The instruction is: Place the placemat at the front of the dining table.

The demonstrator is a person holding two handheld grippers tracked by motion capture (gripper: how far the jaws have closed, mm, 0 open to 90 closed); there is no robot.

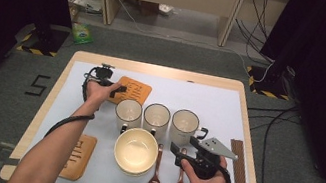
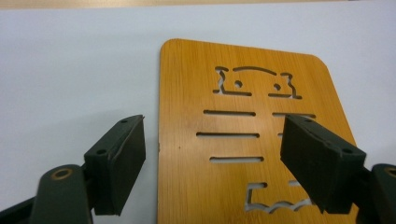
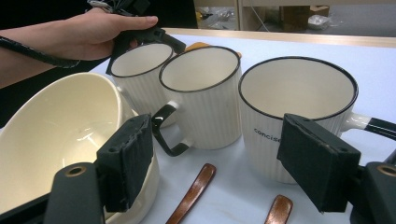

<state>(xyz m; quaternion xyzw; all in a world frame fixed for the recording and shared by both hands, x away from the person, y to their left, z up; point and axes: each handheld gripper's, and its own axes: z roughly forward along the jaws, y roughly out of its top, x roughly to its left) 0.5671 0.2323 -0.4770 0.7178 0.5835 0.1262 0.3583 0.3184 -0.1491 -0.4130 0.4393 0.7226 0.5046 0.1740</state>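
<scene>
My left gripper [image 1: 118, 88] hovers at the back left over an orange wooden coaster [image 1: 137, 89] with cut-out slots. The coaster [image 2: 187, 93] lies flat on the white mat. The left gripper [image 2: 212, 154] is open, with one jaw over the mat and the other over the wood, neither pressing on it. My right gripper [image 1: 183, 146] is at the front right, open [image 3: 215, 158] and holding nothing. It points at the rightmost of three white ribbed mugs [image 3: 299, 93]. The hand with the left gripper [image 3: 154, 35] shows behind the mugs.
Three mugs [image 1: 157, 117] stand in a row mid-table. In front of them are a cream bowl [image 1: 136, 150] and two dark wooden spoons [image 1: 154, 181]. A second coaster [image 1: 78, 155] lies at the front left, and dark chopsticks [image 1: 239, 176] lie along the right edge.
</scene>
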